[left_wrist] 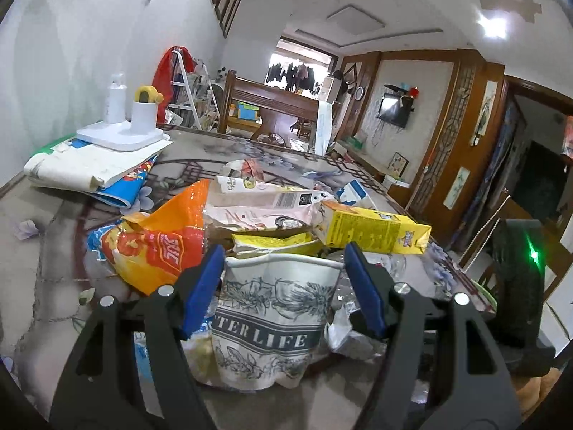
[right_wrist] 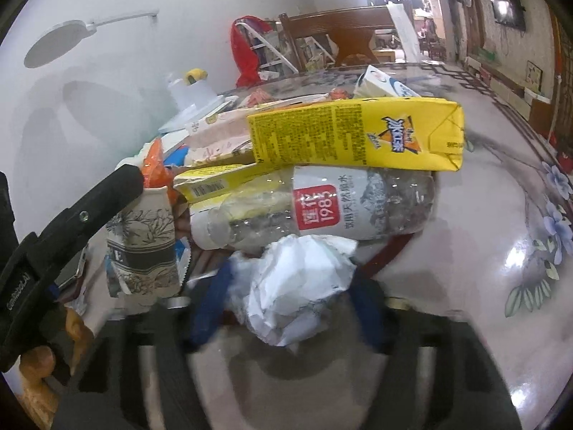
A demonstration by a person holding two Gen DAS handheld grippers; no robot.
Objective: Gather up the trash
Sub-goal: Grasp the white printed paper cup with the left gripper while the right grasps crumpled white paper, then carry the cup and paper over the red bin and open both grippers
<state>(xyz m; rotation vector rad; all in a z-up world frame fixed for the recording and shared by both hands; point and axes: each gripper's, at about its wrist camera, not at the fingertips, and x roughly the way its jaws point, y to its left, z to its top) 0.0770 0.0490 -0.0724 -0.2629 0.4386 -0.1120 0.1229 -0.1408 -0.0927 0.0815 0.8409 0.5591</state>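
Trash heaped mid-bench; both tongs working at its near edge.

Left to right: orange snack bag [left_wrist: 161, 247], light and slippery, is lying at the heap's left. Left tongs [left_wrist: 283, 286] are gripping the crushed paper cup [left_wrist: 272, 319] by its sides; soft, collapsing easily. Right tongs [right_wrist: 286, 308] are closing around the crumpled white paper [right_wrist: 297, 286], pads apparently pressing it; weightless and springy, so best taken through its bulk. The plastic bottle [right_wrist: 340, 208] and yellow carton [right_wrist: 358, 132] are crowding just behind, touching the wad. The patterned bench [right_wrist: 483, 268] is looking glossy.

Paper cup [left_wrist: 272, 308] between blue pads [left_wrist: 200, 286]
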